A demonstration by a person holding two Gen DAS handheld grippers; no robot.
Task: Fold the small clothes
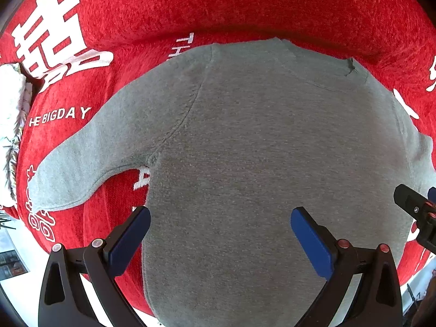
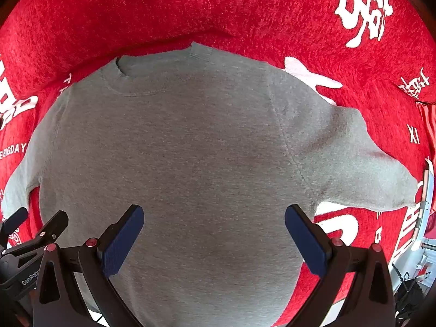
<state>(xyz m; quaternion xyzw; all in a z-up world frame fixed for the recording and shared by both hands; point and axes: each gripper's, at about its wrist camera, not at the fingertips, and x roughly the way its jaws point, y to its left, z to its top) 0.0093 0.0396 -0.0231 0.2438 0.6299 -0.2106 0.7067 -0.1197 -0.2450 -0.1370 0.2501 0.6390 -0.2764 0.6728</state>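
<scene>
On the red blanket (image 1: 245, 5) with its white printed characters lies a small grey T-shirt (image 1: 245, 150), spread flat with the collar (image 2: 141, 81) at the far end and a short sleeve out to each side.

The shirt's lower hem is cut off at the bottom edge of both views, hidden beyond the gripper frames, so how that end lies cannot be told. In the left wrist view the sleeve on the right runs out of the picture behind the other tool; in the right wrist view the sleeve on the left is only partly seen at the edge. Some of the blanket's lettering is covered by the shirt, and only fragments such as "BIGDAY" can be read. At the far left of the left wrist view a pale, crumpled thing (image 1: 11, 114) sits at the blanket's edge, too distorted to identify.

The left gripper (image 1: 220, 218) hovers over the lower body of the shirt, nearer its left side seam, fingers spread wide with nothing between the blue pads (image 1: 130, 242). The right gripper (image 2: 214, 215) hangs over the shirt's lower body nearer the right side seam, likewise spread wide and empty. Whether any fingertip touches the cloth cannot be told. Each tool shows at the edge of the other's view.
</scene>
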